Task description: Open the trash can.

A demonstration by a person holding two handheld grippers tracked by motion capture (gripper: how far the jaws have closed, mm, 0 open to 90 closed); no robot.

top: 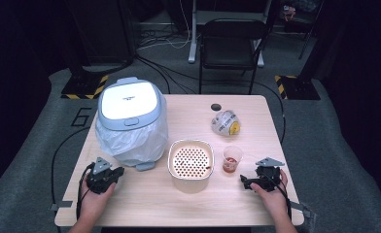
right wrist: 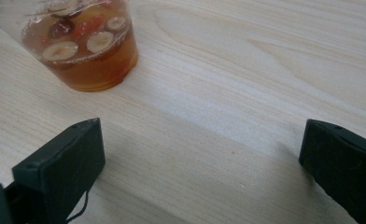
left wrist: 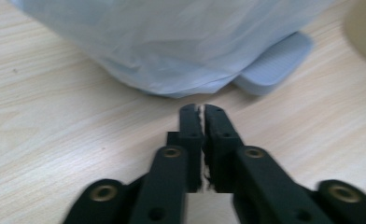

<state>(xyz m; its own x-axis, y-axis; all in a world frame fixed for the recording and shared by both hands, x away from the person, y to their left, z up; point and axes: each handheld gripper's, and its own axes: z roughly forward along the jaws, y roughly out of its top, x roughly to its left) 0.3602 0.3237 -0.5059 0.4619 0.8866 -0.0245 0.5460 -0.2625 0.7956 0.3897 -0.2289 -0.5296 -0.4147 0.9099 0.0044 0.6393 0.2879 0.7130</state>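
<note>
Fingers (left wrist: 190, 122) of the left gripper (left wrist: 202, 108) are pressed together with nothing between them, their tips hovering low over the table (left wrist: 55, 116) just short of the bin (left wrist: 172, 42) and its white liner, with the bin's pale blue foot pedal (left wrist: 277, 58) a little to one side. Seen from the high view, that left gripper (top: 116, 171) sits at the near left of the table, close to the base of the bin (top: 130, 121). Over on the other side, the right gripper (right wrist: 202, 154) has its jaws spread wide apart around bare wood, and the cup (right wrist: 85, 42) of amber liquid with fruit pieces stands ahead of them and off toward one jaw, not touched. From the high view the right gripper (top: 243, 181) rests at the near right, near the cup (top: 232, 159), which stands just beside the strainer pot (top: 190, 165) at the middle. A crumpled bag (top: 226, 123) lies farther back.
</note>
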